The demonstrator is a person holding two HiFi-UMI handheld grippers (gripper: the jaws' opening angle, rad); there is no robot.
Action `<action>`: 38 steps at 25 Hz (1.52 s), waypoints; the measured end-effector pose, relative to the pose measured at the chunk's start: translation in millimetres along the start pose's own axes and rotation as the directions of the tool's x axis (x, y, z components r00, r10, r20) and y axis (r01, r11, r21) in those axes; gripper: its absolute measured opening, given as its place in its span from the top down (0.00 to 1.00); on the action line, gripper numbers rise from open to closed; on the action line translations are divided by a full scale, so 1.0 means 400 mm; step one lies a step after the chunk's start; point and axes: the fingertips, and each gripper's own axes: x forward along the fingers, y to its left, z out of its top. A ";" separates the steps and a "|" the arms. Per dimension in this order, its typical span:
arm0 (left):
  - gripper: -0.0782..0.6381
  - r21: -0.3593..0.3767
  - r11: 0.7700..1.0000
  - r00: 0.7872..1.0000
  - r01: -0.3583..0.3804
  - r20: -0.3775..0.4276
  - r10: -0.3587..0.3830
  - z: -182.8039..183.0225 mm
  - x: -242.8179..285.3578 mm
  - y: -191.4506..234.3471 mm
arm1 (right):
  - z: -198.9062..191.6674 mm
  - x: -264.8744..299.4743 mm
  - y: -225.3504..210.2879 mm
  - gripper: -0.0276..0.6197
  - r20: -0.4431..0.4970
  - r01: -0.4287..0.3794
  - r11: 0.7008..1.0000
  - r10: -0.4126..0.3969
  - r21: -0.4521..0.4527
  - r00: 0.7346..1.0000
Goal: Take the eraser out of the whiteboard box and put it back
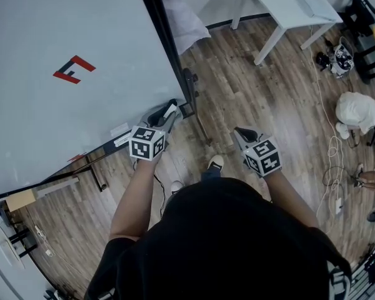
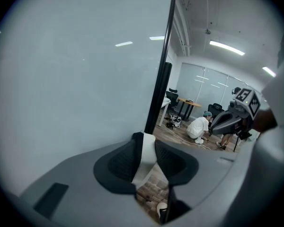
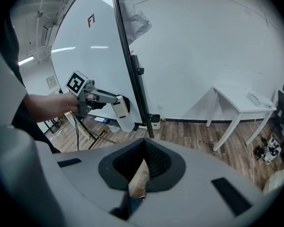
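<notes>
A: Anything to fear for the eraser (image 3: 119, 111)?

B: Plenty. Could slip from the left gripper (image 1: 164, 115), which is clamped only across the thin white body and leaves much of the length poking past the jaws. Likely to twist loose and drop to the floor (image 1: 250, 86) on a sudden swing. Could also knock the black frame (image 1: 165, 36) of the whiteboard (image 1: 62, 36), being just beside its lower right corner.

A: And the whiteboard box?

B: Cannot pick it out for certain. Probably somewhere along the whiteboard's bottom edge, left of that corner. Easy to miss if lowered blind.

A: So where, exactly?

B: Off the whiteboard, in the air just right of its lower corner, pinched tight between the left jaws.

A: Looks like what?

B: Oblong white block with rounded ends and a dark face with a touch of orange on one side. Seems light and rigid, so simple to carry and simple to fumble.

A: Right gripper (image 1: 242, 134)?

B: Well right of the whiteboard — jaws all but together, only a sliver of floor showing through, gripping nothing.
</notes>
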 end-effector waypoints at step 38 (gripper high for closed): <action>0.70 -0.023 1.000 0.994 0.005 -0.109 -0.008 -0.153 0.093 0.034 | -0.074 0.069 -0.009 0.96 -0.068 -0.019 0.999 0.021 0.026 0.998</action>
